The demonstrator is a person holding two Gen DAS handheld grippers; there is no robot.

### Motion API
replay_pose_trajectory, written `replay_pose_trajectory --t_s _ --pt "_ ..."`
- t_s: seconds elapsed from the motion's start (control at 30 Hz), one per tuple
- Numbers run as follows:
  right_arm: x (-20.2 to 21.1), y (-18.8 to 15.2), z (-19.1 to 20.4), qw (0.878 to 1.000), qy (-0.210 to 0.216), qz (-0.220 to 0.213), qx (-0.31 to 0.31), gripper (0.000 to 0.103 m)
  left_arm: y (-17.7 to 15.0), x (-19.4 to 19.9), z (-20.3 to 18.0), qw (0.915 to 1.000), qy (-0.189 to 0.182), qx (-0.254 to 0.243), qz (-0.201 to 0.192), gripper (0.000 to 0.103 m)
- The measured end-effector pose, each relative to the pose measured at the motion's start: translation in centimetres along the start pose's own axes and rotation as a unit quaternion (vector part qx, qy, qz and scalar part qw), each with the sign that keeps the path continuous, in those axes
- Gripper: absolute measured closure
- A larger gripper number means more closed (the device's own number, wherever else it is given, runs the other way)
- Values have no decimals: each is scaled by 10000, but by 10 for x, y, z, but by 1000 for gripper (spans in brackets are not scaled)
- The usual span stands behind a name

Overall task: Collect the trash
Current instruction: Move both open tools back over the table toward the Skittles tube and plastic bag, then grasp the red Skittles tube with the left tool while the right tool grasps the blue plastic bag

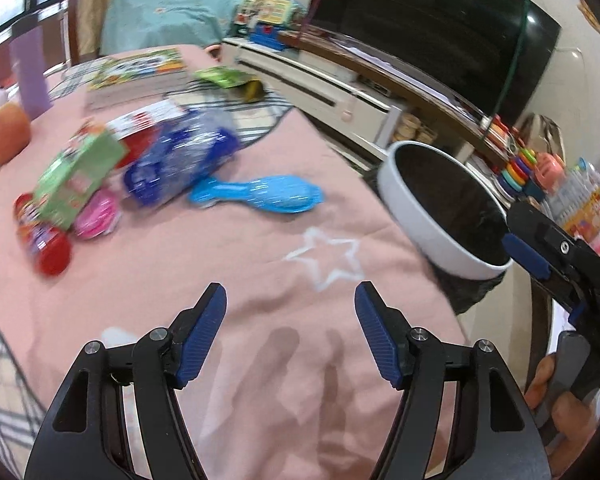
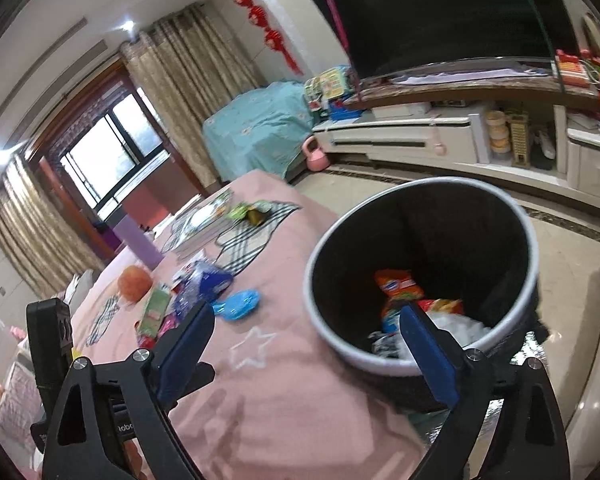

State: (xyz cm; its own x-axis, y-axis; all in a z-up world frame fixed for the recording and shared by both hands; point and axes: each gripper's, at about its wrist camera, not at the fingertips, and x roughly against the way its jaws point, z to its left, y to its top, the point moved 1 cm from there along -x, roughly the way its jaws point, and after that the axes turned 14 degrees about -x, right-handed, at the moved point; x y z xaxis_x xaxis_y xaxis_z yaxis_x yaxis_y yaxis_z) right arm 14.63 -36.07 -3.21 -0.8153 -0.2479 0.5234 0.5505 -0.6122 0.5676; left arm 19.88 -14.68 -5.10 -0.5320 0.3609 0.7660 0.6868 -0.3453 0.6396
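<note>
A white trash bin [image 2: 532, 256] with a black liner stands beside the pink-covered table [image 1: 260, 280]; it holds orange and white wrappers [image 2: 400, 284]. It also shows in the left wrist view [image 1: 404, 200]. On the table lie a blue plastic wrapper [image 1: 180, 160], a cyan wrapper [image 1: 260, 196], a green carton [image 1: 76, 176], a pink wrapper [image 1: 96, 216] and a red tube [image 1: 40, 236]. My left gripper [image 1: 290, 300] is open and empty above the cloth. My right gripper [image 2: 304, 320] is open and empty at the bin's near rim; it also shows in the left wrist view [image 1: 528, 252].
Books [image 1: 140, 72], a green snack bag [image 1: 228, 80], a purple cup [image 1: 30, 76] and an orange fruit [image 1: 6, 136] sit at the table's far side. A TV [image 2: 440, 12] on a white cabinet [image 2: 420, 136] stands behind the bin.
</note>
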Motion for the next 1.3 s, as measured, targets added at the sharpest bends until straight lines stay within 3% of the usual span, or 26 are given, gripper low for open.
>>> replay_pose_trajectory --t_s 0.67,1.3 --pt "-39 -45 42 9961 188 739 438 7 -53 17 74 9950 356 920 136 34" --pt "-78 -59 79 9911 317 1092 699 7 -55 24 143 9838 724 1641 56 31"
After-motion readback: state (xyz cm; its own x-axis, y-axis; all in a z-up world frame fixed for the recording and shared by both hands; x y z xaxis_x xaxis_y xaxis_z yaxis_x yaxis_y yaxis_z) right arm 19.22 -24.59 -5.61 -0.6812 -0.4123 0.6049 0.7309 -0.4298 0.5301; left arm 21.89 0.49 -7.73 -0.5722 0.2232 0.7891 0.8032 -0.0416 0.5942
